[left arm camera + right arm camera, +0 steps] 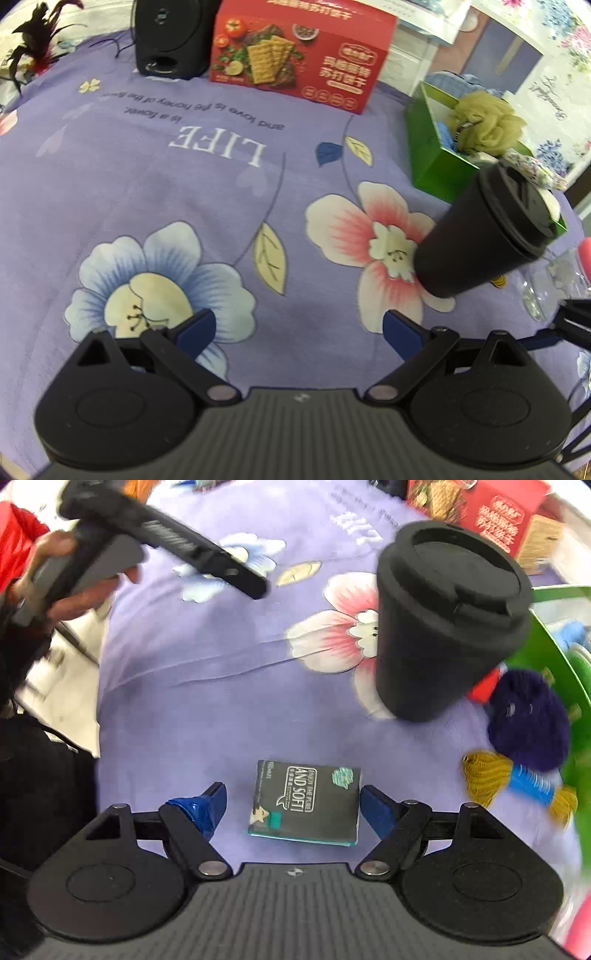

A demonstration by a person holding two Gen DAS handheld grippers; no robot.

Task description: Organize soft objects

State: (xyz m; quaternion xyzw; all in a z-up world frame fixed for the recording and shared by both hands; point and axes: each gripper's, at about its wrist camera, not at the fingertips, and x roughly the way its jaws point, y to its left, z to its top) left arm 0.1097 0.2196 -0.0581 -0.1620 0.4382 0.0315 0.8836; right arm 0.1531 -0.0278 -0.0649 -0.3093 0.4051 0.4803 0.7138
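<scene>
Ribbed black housing and blue-padded right tongs [291,805] stand spread, straddling a flat, glossy dark tissue pack [306,803] on the lilac flowered cloth [207,709] without pressing it. Beyond stands a matte black lidded cup [443,624]; a fuzzy purple pompom [528,716] and mustard yarn skein [487,775] lie beside the green box [554,657]. Only the left view shows a frilly beige mesh puff [484,122] inside that box, where left tongs [299,332] hang released, empty.
</scene>
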